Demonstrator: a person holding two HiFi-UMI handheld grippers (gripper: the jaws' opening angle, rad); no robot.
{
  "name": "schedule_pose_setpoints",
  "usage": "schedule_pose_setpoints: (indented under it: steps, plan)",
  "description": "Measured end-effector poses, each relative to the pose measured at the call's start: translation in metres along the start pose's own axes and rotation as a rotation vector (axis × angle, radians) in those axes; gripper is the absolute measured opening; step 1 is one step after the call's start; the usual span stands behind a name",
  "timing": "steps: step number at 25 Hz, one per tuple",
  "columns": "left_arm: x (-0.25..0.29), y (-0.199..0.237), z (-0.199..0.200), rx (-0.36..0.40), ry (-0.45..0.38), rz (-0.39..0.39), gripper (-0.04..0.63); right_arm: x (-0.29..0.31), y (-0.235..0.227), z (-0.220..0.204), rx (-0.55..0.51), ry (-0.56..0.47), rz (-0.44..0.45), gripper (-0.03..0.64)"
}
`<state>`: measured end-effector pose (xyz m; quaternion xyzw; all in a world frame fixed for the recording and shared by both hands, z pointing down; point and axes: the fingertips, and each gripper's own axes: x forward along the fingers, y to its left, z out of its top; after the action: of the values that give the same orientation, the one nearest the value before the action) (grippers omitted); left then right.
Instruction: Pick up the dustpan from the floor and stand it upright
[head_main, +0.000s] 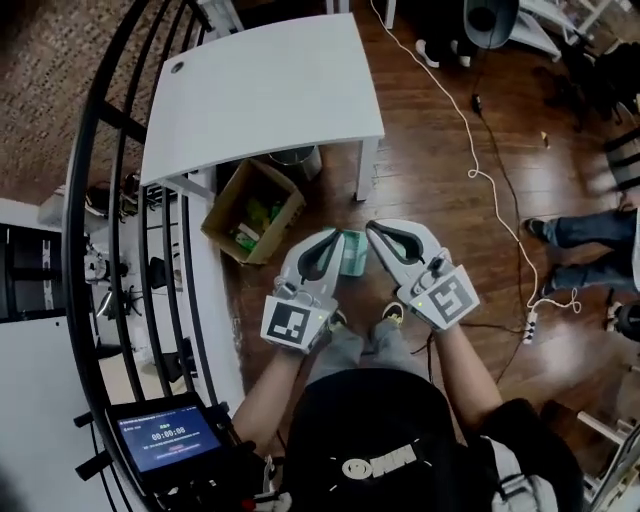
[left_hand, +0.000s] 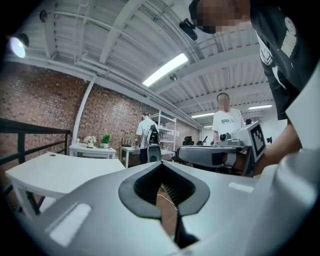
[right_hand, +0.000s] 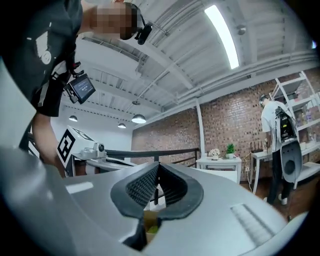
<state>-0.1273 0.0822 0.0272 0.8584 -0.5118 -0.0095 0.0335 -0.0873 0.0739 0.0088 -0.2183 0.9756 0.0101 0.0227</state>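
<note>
In the head view a pale green dustpan (head_main: 352, 253) shows on the wooden floor below and between the two gripper tips. Only part of it is visible, so I cannot tell whether it stands or lies. My left gripper (head_main: 334, 240) is held up in front of me, jaws shut with nothing between them, and it touches nothing. My right gripper (head_main: 371, 231) is beside it, also shut and empty. In the left gripper view the left gripper (left_hand: 161, 163) points level into the room, its pads meeting. The right gripper (right_hand: 157, 165) in its own view is closed the same way.
A white table (head_main: 270, 90) stands ahead, with an open cardboard box (head_main: 252, 210) and a metal bin (head_main: 297, 158) by its legs. A black railing (head_main: 120, 200) runs along the left. A white cable (head_main: 480, 170) leads to a power strip (head_main: 530, 325). Another person's legs (head_main: 585, 235) are at the right.
</note>
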Motion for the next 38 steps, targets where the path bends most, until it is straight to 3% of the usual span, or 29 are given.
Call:
schedule_pose_setpoints:
  steps: [13,16,29,34,38]
  plan:
    - [0.013,-0.016,0.005,0.139,-0.009,-0.054,0.012,-0.011,0.001,-0.006,-0.006,-0.013,-0.029,0.002]
    - [0.011,-0.014,0.001,0.113,-0.004,-0.040,0.012,-0.013,-0.004,-0.008,-0.006,-0.004,-0.043,0.002]
    - [0.009,-0.013,0.001,0.122,-0.006,-0.030,0.012,-0.008,-0.004,-0.012,-0.023,0.015,-0.022,0.002]
    - [0.010,-0.011,-0.001,0.188,0.011,-0.024,0.012,-0.004,-0.003,-0.007,-0.040,0.013,-0.013,0.002]
    - [0.009,-0.012,0.004,0.115,-0.013,-0.022,0.012,-0.005,-0.001,-0.012,-0.021,0.014,-0.014,0.002]
